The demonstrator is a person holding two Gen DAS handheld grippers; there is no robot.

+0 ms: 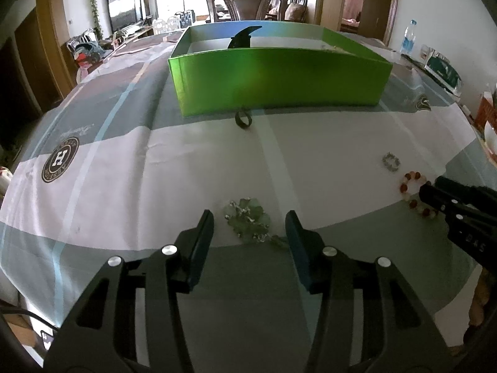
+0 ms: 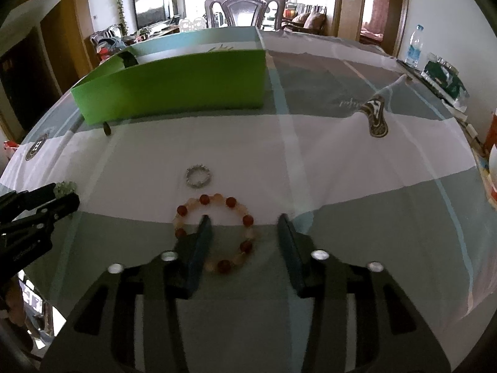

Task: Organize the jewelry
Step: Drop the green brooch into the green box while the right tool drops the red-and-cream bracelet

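A dining table under a grey, white and blue cloth (image 1: 108, 168) fills both views, with a carved chair (image 1: 248, 1) and a bright room beyond. A green box (image 1: 279, 80) stands at the far middle, a dark ring (image 1: 243, 119) just in front of its near wall. The left gripper (image 1: 250, 227) tilts steeply down, jaws apart and gripping nothing, a green bead cluster (image 1: 248, 220) lying on the cloth between its tips. The right gripper (image 2: 245, 233) tilts down likewise, jaws parted and unclenched; its left finger (image 2: 198, 248) sits inside the loop of a red-and-cream bracelet (image 2: 231, 202) lying flat. A silver ring (image 2: 198, 176) rests just beyond the bracelet
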